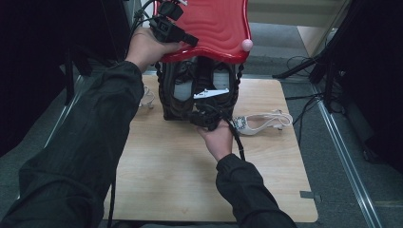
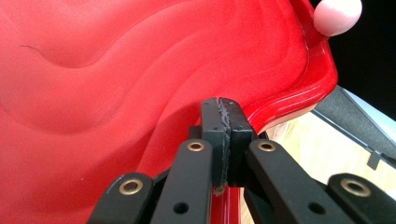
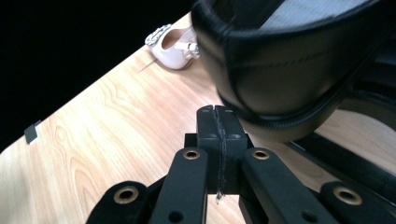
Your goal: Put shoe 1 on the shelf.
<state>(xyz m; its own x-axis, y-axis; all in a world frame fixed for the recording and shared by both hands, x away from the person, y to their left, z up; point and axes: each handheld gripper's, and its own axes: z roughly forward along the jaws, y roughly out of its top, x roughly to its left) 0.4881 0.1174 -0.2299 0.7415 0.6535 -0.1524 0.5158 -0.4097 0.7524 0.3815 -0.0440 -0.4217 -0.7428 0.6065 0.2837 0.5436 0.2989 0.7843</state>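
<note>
Red tray (image 1: pixel 216 26) sits atop a black frame (image 1: pixel 199 95) at the table's (image 1: pixel 190 171) far edge. Left gripper (image 2: pixel 224 109) has its jaws closed on the tray's rim. Right gripper (image 3: pixel 218 114), jaws closed and empty, lies just beside the frame's base. A white shoe (image 1: pixel 263 121) lies nearby.

Red tray (image 1: pixel 216 28): far part cut off by the top edge of the high view. Dark basket (image 1: pixel 199 95) beneath it: upper part hidden under the tray; blurred in the right gripper view. Pale shoe (image 1: pixel 147 97) at tabletop's (image 1: pixel 190 180) left: mostly hidden behind the left sleeve. Right tool (image 1: pixel 209 118): jaw tips lost against the dark basket.
</note>
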